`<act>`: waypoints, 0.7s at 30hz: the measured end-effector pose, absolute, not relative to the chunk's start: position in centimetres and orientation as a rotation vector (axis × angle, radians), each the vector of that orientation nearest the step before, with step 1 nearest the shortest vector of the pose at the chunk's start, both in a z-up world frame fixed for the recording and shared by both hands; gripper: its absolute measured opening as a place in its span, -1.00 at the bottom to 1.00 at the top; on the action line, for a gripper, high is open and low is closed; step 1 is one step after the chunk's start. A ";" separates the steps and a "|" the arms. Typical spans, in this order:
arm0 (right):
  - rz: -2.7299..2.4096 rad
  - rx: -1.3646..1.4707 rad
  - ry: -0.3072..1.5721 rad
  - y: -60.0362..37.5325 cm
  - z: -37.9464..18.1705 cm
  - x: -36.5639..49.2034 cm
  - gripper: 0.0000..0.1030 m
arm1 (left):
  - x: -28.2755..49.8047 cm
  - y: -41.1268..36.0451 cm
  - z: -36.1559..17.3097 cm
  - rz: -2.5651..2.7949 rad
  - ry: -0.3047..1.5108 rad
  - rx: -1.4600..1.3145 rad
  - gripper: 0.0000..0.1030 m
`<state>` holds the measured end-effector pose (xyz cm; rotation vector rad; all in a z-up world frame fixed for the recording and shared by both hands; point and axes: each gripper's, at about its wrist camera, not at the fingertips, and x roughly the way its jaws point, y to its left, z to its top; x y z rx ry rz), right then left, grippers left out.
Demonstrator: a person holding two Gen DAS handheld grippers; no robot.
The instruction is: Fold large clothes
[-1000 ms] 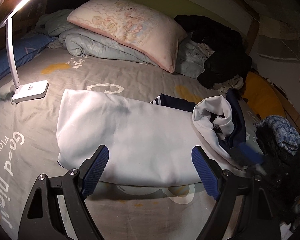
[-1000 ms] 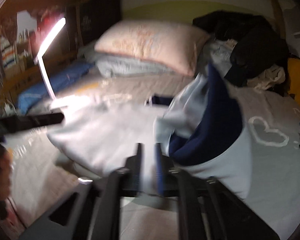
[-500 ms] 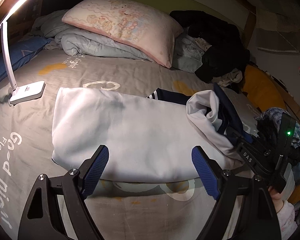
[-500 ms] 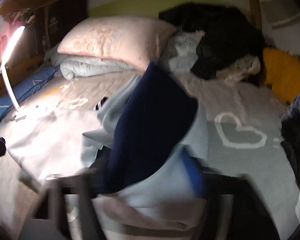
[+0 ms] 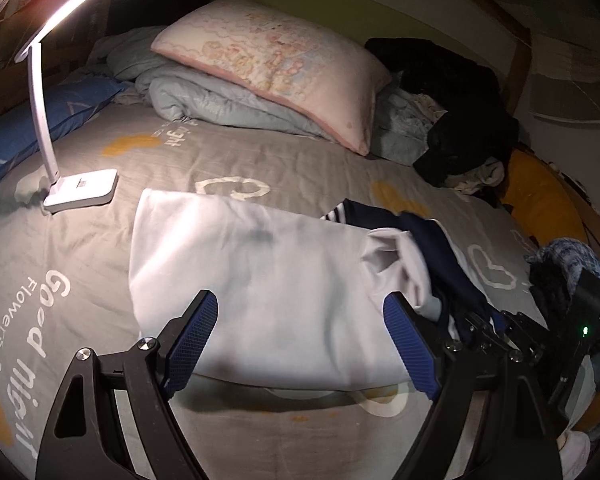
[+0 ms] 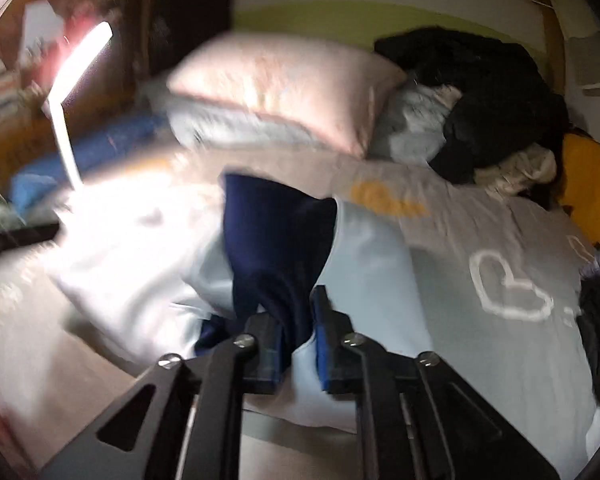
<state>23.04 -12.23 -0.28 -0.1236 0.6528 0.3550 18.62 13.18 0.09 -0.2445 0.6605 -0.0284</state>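
Since a second ago the right gripper has swung in over the garment's right end and pinched down on the navy section, fabric bunched between its pads. Bed holds the white garment spread flat, body apparently folded once already; right end still rumpled, so further folds remain. Left gripper hovers wide open at the garment's near edge, empty, fingers straddling that edge.

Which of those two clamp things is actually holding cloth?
The right gripper: its pads pinch the white-and-navy garment. The left gripper gapes wide, holding nothing.
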 end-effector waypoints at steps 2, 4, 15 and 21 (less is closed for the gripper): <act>0.343 -0.161 0.623 -12.1 -0.4 22.7 -0.46 | 19.1 13.9 -0.4 0.009 0.670 -0.236 0.65; 0.383 -0.152 0.639 -12.1 0.3 22.5 -0.12 | 19.8 14.7 -0.8 0.050 0.684 -0.227 0.65; 0.438 -0.051 0.587 -13.2 2.7 21.2 0.00 | 22.8 22.3 -4.8 0.202 0.832 -0.419 0.75; 0.365 -0.210 0.673 -9.9 -0.7 23.0 -0.12 | 24.7 23.3 -8.4 0.165 0.933 -0.505 0.75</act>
